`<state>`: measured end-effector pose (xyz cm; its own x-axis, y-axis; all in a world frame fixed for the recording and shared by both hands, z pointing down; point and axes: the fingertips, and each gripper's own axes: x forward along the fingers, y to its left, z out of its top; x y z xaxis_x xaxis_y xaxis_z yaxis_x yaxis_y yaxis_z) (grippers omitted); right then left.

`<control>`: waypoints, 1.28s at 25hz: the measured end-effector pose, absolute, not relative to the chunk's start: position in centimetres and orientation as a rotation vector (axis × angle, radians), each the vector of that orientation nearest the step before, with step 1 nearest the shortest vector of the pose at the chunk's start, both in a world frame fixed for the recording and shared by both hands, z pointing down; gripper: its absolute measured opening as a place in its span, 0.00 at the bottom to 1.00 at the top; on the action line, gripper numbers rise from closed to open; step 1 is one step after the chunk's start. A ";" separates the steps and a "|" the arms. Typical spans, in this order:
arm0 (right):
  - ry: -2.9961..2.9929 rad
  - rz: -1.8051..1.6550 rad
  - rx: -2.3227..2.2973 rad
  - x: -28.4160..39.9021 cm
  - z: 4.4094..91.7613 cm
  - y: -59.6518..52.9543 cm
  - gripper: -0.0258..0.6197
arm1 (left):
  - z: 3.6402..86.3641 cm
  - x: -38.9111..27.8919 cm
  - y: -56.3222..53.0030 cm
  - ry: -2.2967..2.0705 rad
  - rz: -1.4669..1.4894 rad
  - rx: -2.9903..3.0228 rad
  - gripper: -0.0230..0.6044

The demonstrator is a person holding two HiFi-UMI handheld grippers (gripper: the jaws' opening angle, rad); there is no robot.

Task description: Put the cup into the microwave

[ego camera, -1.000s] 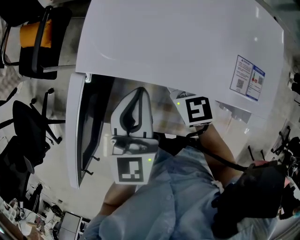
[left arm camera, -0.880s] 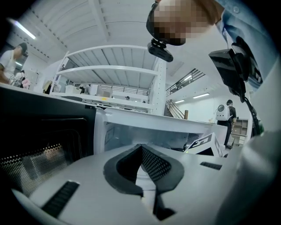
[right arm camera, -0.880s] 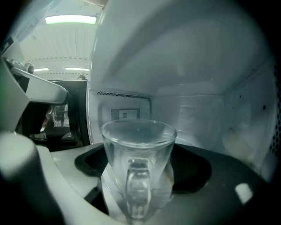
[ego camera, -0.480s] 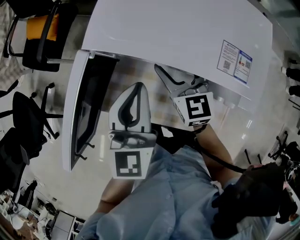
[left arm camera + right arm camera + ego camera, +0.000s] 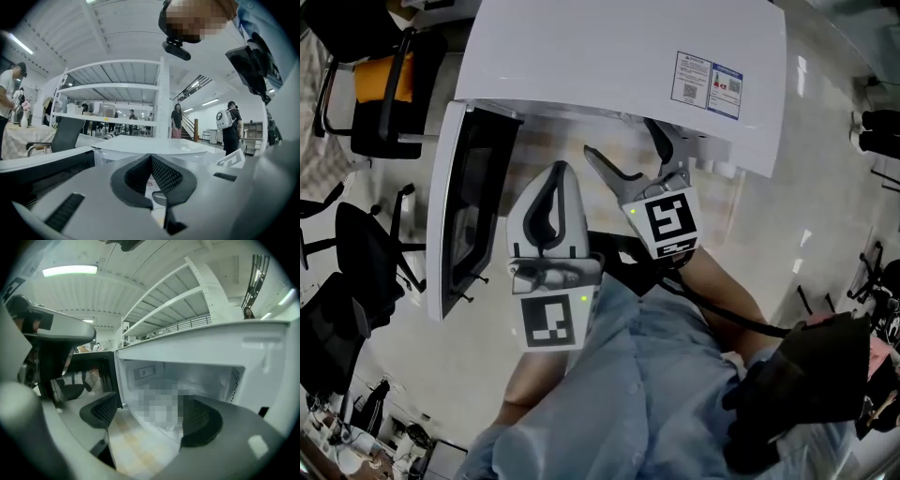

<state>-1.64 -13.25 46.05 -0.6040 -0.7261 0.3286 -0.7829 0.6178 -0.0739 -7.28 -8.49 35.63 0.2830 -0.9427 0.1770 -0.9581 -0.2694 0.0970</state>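
There is one white microwave [image 5: 609, 66], with one door [image 5: 459, 216]. Two grippers show, the left gripper [image 5: 558, 173] and the right gripper [image 5: 621, 141], bearing one marker cube each: left cube [image 5: 551, 322], right cube [image 5: 667, 220]. Two office chairs are sure, an orange-backed chair [image 5: 380, 80] and a black chair [image 5: 361, 253]; a dark shape [image 5: 328, 328] may be a third. There is one shelving rack [image 5: 117, 86]. Three people stand beyond it: capped person [image 5: 8, 93], person by the stairs [image 5: 177, 121], backpack wearer [image 5: 230, 129].

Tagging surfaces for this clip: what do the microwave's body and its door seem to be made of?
Microwave body: smooth white with a soft sheen, probably painted sheet metal, possibly plastic. Door: white frame around a dark window, likely glass or tinted plastic by its shine.
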 end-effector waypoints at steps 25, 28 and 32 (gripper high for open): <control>-2.398 0.460 1.401 -1.9 51.5 -17.2 0.06 | 37.7 -8.9 -9.3 -1.747 0.136 2.336 0.05; -2.401 0.457 1.401 -2.2 51.6 -17.9 0.06 | 37.9 -9.3 -9.8 -1.744 0.145 2.331 0.05; -2.400 0.480 1.361 -2.4 51.7 -17.4 0.08 | 37.6 -9.8 -10.2 -1.750 0.156 2.327 0.05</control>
